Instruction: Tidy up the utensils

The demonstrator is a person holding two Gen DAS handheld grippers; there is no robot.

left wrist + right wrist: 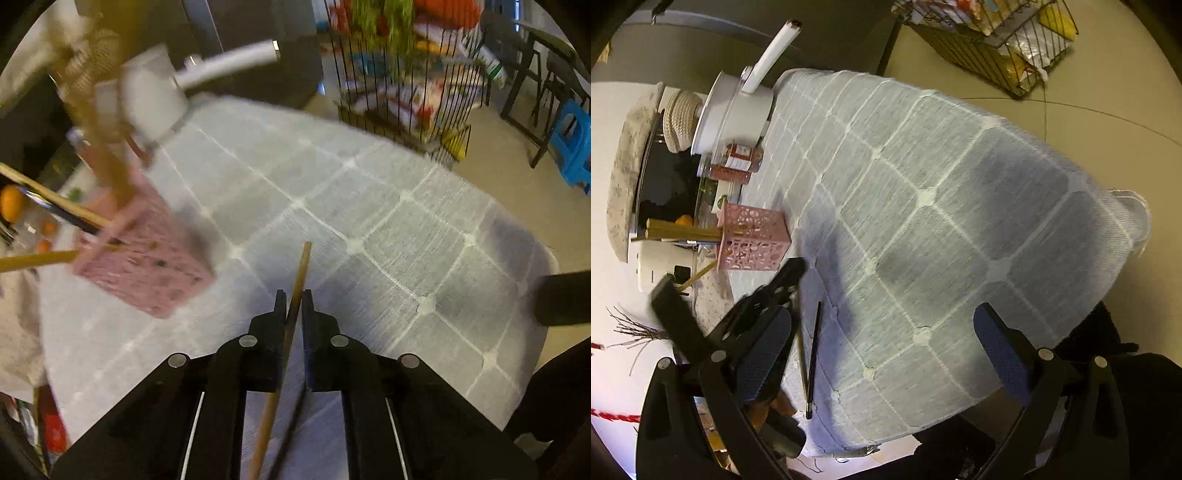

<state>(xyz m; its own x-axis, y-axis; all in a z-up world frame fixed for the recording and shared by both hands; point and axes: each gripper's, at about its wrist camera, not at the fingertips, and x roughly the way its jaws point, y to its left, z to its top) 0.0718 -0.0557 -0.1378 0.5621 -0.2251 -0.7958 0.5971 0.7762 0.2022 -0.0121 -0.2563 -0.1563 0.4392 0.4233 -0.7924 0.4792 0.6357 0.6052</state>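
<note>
1. The chopstick (300,275), a bamboo stick, is pinched between the jaws of the left gripper (294,301). Its long axis runs along the fingers: the tip juts out ahead of them and the rest trails back under the gripper. A thin dark stick (291,439) shows beside it lower down; whether it is also clamped I cannot tell.
2. The holder (147,258), a pink perforated cup, stands ahead and to the left of that tip, by the desk's left edge. It already carries several chopsticks (51,201), whose ends lean out to the left.
3. The move ahead turns on this relation: the held stick points forward over the desk (369,206), while the holder's mouth lies off to its left. I judge the stick must be swung left and tipped toward upright to drop in.
4. In the right wrist view, the right gripper (882,339) stands wide open with nothing in it. A dark stick (813,360) lies on the cloth between its fingers, near the desk's near edge, its long axis running roughly toward the holder (753,242).
5. The left gripper (783,277) is the nearer one to the holder. Blur suggests it is moving.
6. Further off, a white pot (735,110) stands at the desk's far left corner.
</note>
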